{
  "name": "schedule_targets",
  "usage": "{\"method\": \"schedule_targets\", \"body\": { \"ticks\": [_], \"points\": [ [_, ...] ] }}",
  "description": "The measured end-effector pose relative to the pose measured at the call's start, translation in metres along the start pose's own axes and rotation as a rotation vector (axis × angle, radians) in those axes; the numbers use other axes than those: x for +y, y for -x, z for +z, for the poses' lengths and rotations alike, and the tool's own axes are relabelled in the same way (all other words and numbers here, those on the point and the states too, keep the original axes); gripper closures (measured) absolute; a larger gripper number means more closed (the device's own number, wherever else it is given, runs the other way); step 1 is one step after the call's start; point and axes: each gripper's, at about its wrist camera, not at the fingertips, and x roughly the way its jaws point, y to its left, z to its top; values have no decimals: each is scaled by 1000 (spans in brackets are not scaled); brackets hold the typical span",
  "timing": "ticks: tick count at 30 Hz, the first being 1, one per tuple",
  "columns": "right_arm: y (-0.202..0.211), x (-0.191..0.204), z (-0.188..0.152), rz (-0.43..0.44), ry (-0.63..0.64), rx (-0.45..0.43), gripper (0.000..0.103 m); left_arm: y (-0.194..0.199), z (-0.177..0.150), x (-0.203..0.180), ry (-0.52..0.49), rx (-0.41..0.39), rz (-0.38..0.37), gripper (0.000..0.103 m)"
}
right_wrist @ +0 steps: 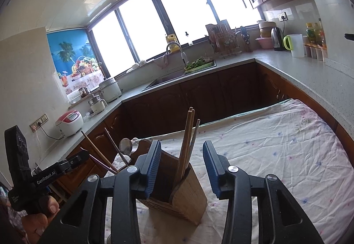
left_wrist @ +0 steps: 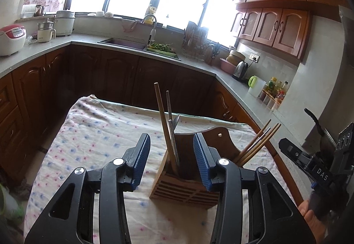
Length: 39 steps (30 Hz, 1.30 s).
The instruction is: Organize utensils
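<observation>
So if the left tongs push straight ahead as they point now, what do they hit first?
Probably the wooden utensil holder, with its upright chopsticks: it sits right between the open left tongs, though depth is hard to judge.

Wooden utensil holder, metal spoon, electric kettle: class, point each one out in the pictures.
wooden utensil holder [left_wrist: 183, 191], left wrist view, on its slotted front wall.
metal spoon [right_wrist: 125, 146], right wrist view, on its bowl.
electric kettle [left_wrist: 240, 68], left wrist view, on its steel body.

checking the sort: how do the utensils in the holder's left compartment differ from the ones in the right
The left compartment's utensils mix a wooden chopstick, metal sticks and a spoon, standing nearly upright; the right compartment's chopsticks fan out, leaning right, with no spoon. Both sit in the same wooden holder.
</observation>
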Motion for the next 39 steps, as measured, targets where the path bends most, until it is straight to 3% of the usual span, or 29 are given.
{"method": "schedule_targets", "body": {
  "ticks": [5, 15, 25, 39],
  "points": [
    [6, 2, -3, 8, 7, -15, 40, 8, -8, 7, 17, 2, 26, 28],
    [19, 10, -8, 22, 22, -23, 33, 23, -18, 18, 30, 8, 57, 21],
    [45, 19, -14, 22, 58, -51, 19, 50, -27, 17, 43, -6, 55, 12],
    [94, 25, -55, 35, 96, -45, 4, 99, -81, 27, 85, 11, 117, 3]
  ]
}}
